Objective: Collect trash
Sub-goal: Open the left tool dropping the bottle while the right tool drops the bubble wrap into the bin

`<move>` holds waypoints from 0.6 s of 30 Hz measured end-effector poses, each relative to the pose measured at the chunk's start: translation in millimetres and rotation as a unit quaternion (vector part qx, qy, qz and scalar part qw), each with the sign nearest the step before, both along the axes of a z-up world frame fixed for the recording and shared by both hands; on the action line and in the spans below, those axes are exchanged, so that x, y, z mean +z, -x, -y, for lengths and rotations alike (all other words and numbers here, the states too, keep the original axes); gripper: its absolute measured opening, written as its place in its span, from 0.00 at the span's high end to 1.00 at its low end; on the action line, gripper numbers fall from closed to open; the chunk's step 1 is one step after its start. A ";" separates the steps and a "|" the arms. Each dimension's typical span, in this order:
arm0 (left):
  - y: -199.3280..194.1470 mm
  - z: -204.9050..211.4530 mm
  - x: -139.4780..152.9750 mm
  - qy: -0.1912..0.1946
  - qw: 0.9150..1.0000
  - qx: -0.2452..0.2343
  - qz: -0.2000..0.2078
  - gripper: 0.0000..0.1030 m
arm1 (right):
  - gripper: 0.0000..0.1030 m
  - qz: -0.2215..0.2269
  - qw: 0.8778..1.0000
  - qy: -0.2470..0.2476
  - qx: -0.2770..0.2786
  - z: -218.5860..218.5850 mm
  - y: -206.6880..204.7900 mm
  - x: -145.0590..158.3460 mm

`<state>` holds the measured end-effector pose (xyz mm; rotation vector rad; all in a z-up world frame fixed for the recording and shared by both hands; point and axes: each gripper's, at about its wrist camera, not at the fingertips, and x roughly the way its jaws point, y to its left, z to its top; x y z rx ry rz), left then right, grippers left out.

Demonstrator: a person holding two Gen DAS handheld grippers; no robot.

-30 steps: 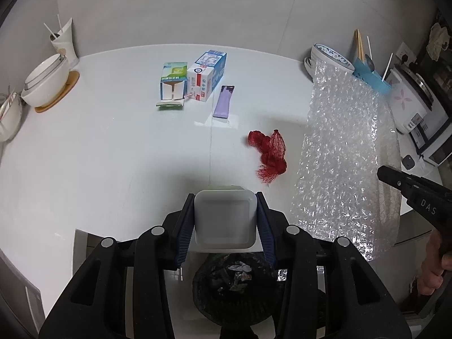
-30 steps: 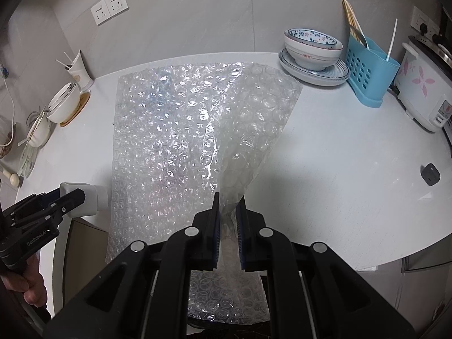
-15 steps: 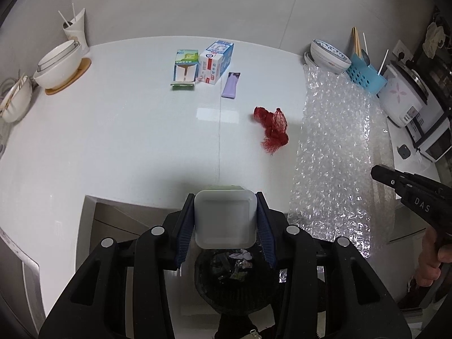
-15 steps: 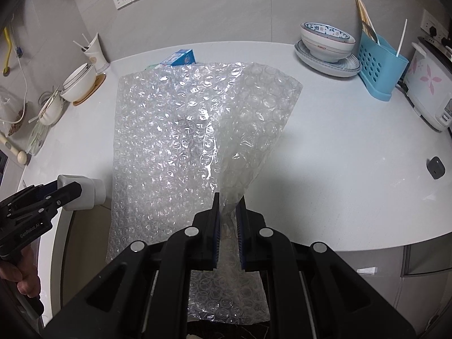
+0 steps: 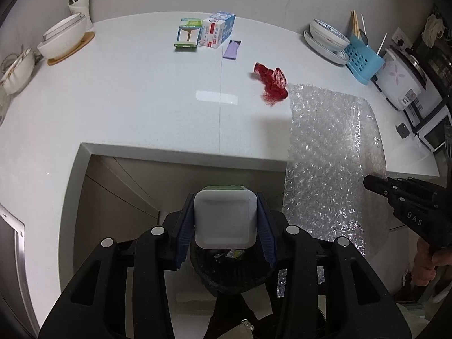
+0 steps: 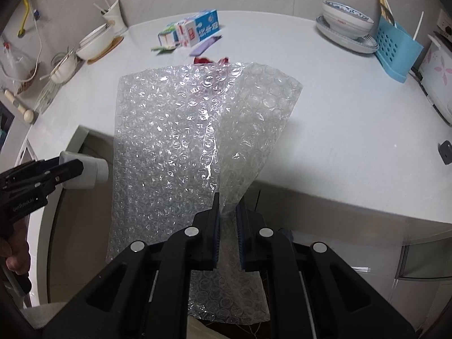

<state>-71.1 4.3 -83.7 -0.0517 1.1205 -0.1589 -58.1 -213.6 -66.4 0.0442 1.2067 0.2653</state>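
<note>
Bubble wrap [image 6: 180, 147] is what your right gripper [image 6: 228, 220] has pinched by its near end, the two jaws closed tight on a gathered fold; the sheet hangs off the front edge of the worktop [image 5: 127, 107], its far part lying on the surface beside the red mesh net [image 5: 271, 80]. Your left gripper [image 5: 225, 220] is clamped on a white square container [image 5: 225, 220], a finger pressing each side, and it sits in front of the worktop's front edge, above a dark bin [image 5: 231, 271] with scraps inside. From the right wrist view you can see that same container [image 6: 84, 173] held just left of the hanging sheet. Toward the back edge of the worktop lie a green-and-white carton [image 5: 188, 32], a blue-and-white carton [image 5: 219, 29] touching it, and a purple packet [image 5: 232, 49] near them. At the back right corner stand stacked bowls [image 5: 327, 36] and a blue utensil rack [image 5: 363, 60].
</note>
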 end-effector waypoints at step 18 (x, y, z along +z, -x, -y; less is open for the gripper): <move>22.4 6.1 -83.5 0.006 0.999 -0.001 -0.044 0.61 | 0.91 -0.104 0.994 0.018 0.028 -8.1 47.6 -115.7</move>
